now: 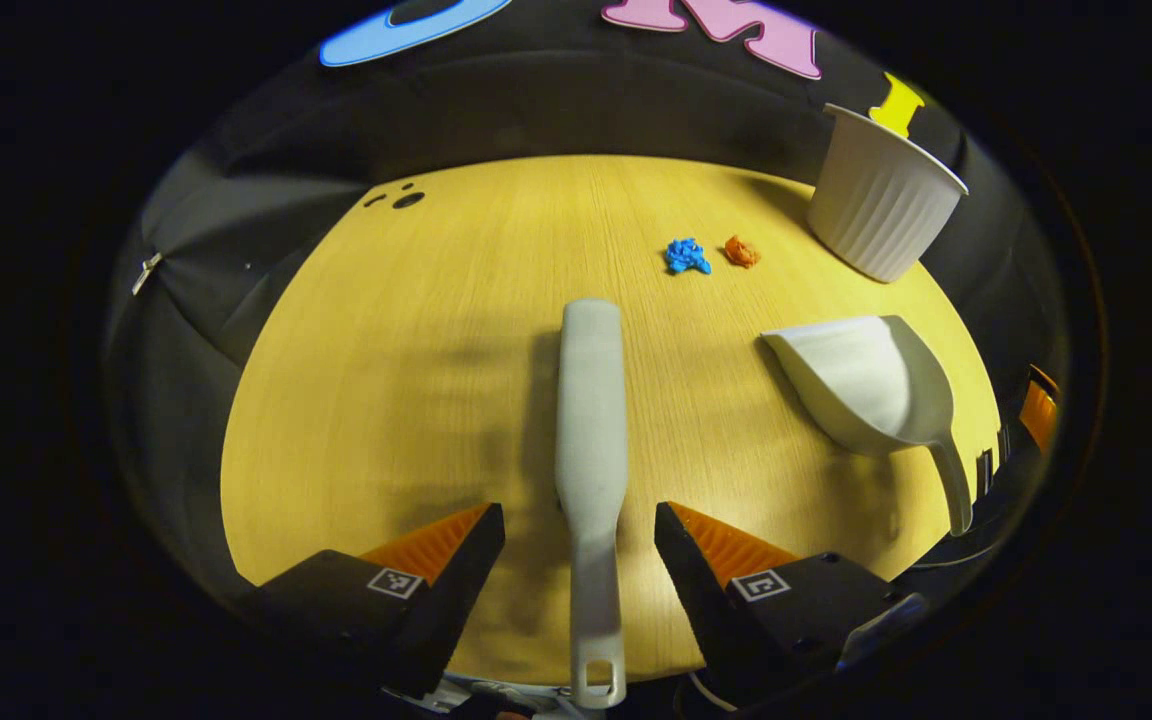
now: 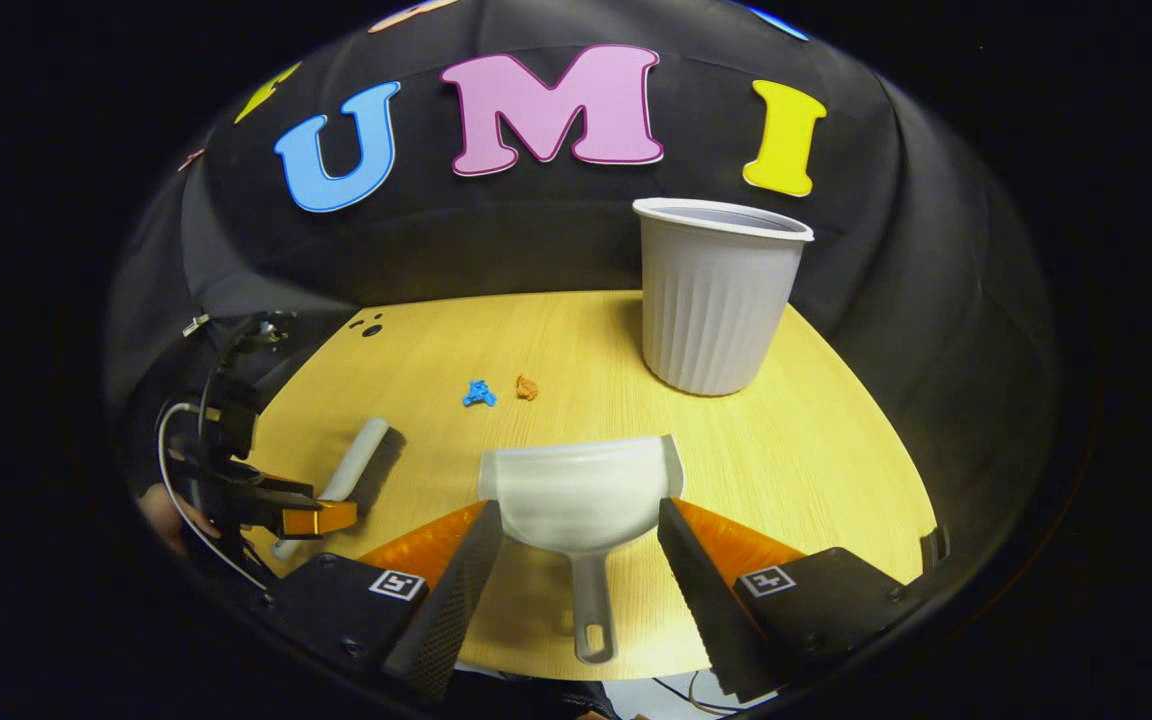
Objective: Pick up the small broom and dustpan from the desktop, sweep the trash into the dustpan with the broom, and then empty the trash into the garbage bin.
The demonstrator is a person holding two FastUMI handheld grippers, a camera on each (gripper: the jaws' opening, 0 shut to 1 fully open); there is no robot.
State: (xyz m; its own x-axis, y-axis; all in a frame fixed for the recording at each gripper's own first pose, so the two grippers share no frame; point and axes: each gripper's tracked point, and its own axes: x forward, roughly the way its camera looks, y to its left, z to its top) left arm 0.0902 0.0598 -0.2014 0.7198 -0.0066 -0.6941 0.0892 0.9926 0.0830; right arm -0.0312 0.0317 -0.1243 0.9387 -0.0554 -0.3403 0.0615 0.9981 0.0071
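Standing empty-looking near two trash scraps [image 2: 501, 391], garbage bin [image 2: 717, 300] faces dustpan [image 2: 581, 495].

A light wooden desktop [image 2: 816, 450] carries a white ribbed garbage bin [image 2: 716, 300], white dustpan [image 2: 581, 495], small broom [image 1: 591, 420], blue scrap [image 1: 686, 256] and orange scrap [image 1: 741, 251].
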